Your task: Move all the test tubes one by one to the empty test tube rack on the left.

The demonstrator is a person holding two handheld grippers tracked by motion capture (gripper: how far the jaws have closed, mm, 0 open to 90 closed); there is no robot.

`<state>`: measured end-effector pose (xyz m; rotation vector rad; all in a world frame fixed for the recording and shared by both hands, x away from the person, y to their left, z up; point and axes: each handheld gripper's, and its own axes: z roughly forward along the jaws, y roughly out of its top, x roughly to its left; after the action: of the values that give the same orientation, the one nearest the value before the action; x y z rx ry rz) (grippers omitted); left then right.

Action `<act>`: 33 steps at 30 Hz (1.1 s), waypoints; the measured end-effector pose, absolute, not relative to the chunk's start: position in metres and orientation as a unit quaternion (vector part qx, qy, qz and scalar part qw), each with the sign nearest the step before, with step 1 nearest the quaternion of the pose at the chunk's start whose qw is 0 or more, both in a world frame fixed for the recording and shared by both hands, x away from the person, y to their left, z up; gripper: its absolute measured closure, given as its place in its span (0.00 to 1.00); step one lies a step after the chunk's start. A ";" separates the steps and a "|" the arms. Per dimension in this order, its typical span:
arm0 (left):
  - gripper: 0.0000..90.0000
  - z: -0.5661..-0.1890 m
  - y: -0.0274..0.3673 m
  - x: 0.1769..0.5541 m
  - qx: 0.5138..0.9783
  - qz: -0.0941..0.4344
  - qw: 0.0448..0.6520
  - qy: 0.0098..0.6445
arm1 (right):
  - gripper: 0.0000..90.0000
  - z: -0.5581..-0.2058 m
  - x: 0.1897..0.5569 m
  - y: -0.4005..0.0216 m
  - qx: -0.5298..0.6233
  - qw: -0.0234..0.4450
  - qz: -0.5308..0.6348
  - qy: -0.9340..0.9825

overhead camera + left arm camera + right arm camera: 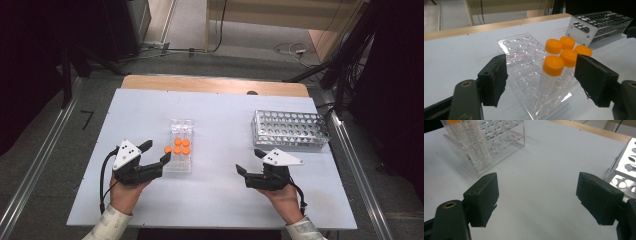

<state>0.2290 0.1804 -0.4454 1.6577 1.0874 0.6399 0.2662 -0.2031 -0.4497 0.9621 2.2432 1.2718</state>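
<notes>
1. Standing near the middle of the white table, a clear plastic rack holds 5 orange-capped tubes clustered at its near end; its far holes are bare.
2. Over at the table's right, well apart from it, sits a perforated metal rack; no tube shows in its holes.
3. Seen up close, the tubes are see-through with printed scale marks down their sides, upright, each topped by a round orange cap. The front one stands alone in its row, with the other 4 grouped behind it.
4. Just beside the clear rack, the left gripper has its jaws spread on either side of the rack's near corner, the front tube between them; the pads press on nothing.
5. Off to the right, the right gripper hangs over bare tabletop between the 2 racks, jaws spread wide with nothing between them.
6. Plenty of bare white surface lies between the racks and along the near edge; a strip of wood shows at the far edge, with floor and cables beyond.
</notes>
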 end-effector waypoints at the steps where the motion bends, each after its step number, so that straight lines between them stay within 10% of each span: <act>1: 0.24 -0.447 0.181 0.229 0.683 0.269 0.502 0.456 | 0.19 -0.450 0.266 -0.204 0.343 0.194 0.453 0.800; 33: 0.20 -0.462 0.210 0.222 0.658 0.281 0.493 0.495 | 0.19 -0.452 0.268 -0.233 0.382 0.214 0.451 0.778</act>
<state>0.2220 0.2096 -0.4618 1.5967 1.2003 0.6818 0.2677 -0.2334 -0.4525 1.0597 2.1576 1.2514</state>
